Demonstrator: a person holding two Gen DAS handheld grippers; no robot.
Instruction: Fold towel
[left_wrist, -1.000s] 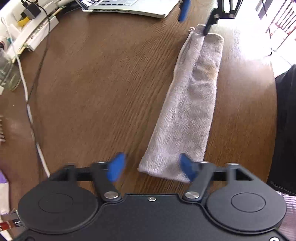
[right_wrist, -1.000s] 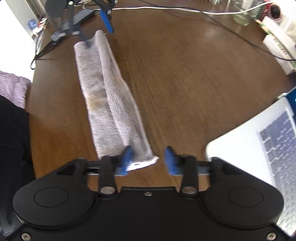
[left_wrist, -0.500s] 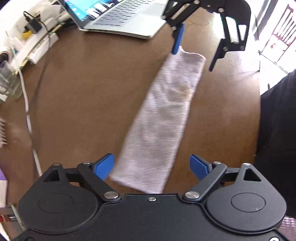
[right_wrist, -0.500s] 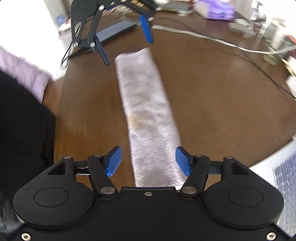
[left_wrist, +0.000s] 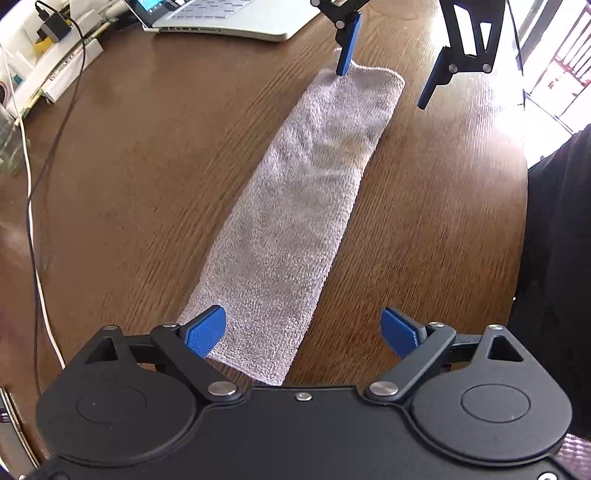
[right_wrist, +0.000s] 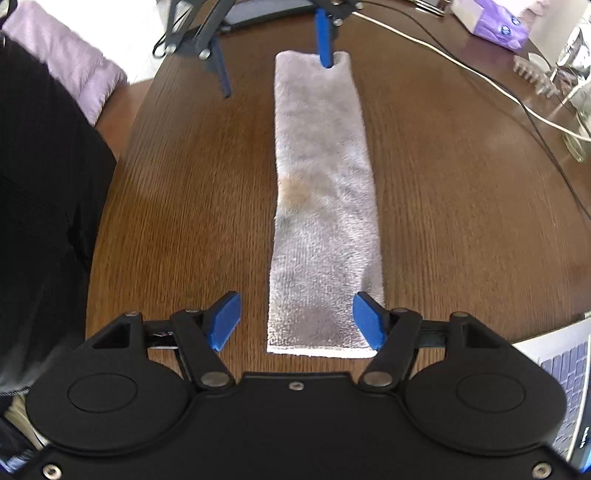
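A light grey towel (left_wrist: 295, 221), folded into a long narrow strip, lies flat on the brown wooden table (left_wrist: 129, 166). It also shows in the right wrist view (right_wrist: 325, 206). My left gripper (left_wrist: 304, 332) is open and empty over one short end of the strip. My right gripper (right_wrist: 295, 319) is open and empty over the other short end. Each gripper shows in the other's view at the far end of the towel: the right gripper (left_wrist: 386, 72) and the left gripper (right_wrist: 275, 64), both with jaws spread.
A silver laptop (left_wrist: 229, 18) lies at the far side of the table, its corner (right_wrist: 561, 369) near my right gripper. Black and white cables (left_wrist: 33, 221) run along the left. A white box (left_wrist: 55, 70), a purple tissue pack (right_wrist: 491, 22) and a glass (right_wrist: 580, 140) stand at the edges. A person in black (right_wrist: 44, 221) stands by the table.
Both grippers have let go of the towel ends and opened wide. The towel has flattened from a bunched, creased strip into a smooth one. Both grippers have shifted to square up with it.
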